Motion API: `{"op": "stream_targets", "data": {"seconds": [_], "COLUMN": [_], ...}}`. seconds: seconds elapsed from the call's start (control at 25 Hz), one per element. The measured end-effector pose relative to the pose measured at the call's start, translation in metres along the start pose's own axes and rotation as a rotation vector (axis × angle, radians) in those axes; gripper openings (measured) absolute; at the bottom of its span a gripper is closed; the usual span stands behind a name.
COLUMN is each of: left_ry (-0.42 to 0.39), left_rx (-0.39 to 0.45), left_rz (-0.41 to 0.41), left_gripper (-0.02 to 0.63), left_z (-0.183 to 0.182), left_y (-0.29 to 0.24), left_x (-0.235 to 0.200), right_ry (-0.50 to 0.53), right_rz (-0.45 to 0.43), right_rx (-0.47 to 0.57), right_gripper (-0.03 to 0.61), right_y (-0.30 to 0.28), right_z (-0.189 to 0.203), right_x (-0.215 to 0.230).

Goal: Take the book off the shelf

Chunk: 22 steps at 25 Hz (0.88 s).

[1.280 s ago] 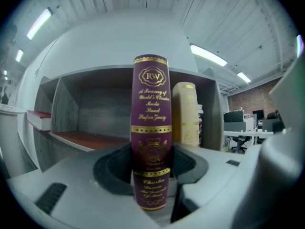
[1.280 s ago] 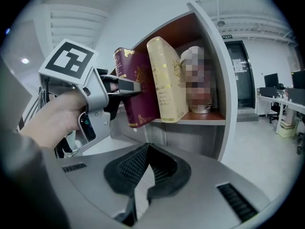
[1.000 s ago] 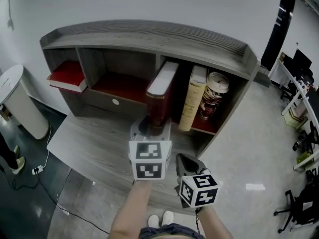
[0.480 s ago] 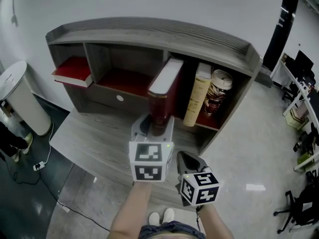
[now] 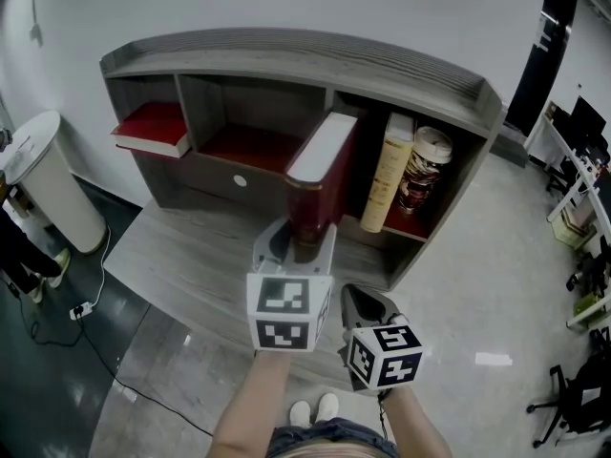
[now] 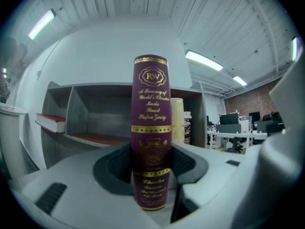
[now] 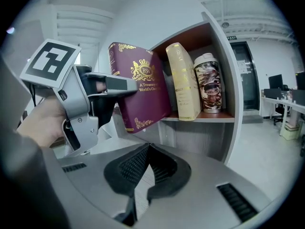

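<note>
Pulling the burgundy book out of the right compartment

My left tongs [image 5: 298, 244] are clamped across the lower spine of the book [image 5: 320, 165]. It is tipped, spine toward me, top leaning out past the front edge of the shelf [image 5: 305, 60], and only its rear bottom corner is near the compartment floor. I judge that holding low on the spine lets it pivot clear of the cream book [image 5: 389, 175] and the patterned tin [image 5: 420, 175] standing just beside it. My right tongs [image 7: 148, 147] hang low over the front of the surface [image 5: 191, 265], jaws pressed together on nothing. A red book [image 5: 153, 127] lies flat, jutting from the left compartment. The grey wood-grain surface stands against a white wall, with a white bin [image 5: 38, 189] to the left and office desks off to the right.
</note>
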<state>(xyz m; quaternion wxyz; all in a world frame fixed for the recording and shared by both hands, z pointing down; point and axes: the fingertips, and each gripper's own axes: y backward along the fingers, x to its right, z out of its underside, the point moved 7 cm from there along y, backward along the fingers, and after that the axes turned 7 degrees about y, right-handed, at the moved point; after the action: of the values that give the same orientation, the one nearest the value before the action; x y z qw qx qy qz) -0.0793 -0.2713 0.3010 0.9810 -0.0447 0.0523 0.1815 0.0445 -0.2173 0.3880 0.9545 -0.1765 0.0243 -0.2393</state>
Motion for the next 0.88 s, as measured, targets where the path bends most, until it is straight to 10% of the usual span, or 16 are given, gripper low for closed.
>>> {"op": "stream_targets", "data": {"seconds": [0.88], "left_ry": [0.028], "left_rx": [-0.032], "left_rz": [-0.054], "left_gripper": [0.210], "left_z": [0.015], "left_y": [0.055], "left_x": [-0.032], "right_ry": [0.019], "right_rz": [-0.062], "right_rx": [-0.003], "right_gripper": [0.008], "right_y": [-0.004], "right_z": [0.002], "right_x": [-0.041]}}
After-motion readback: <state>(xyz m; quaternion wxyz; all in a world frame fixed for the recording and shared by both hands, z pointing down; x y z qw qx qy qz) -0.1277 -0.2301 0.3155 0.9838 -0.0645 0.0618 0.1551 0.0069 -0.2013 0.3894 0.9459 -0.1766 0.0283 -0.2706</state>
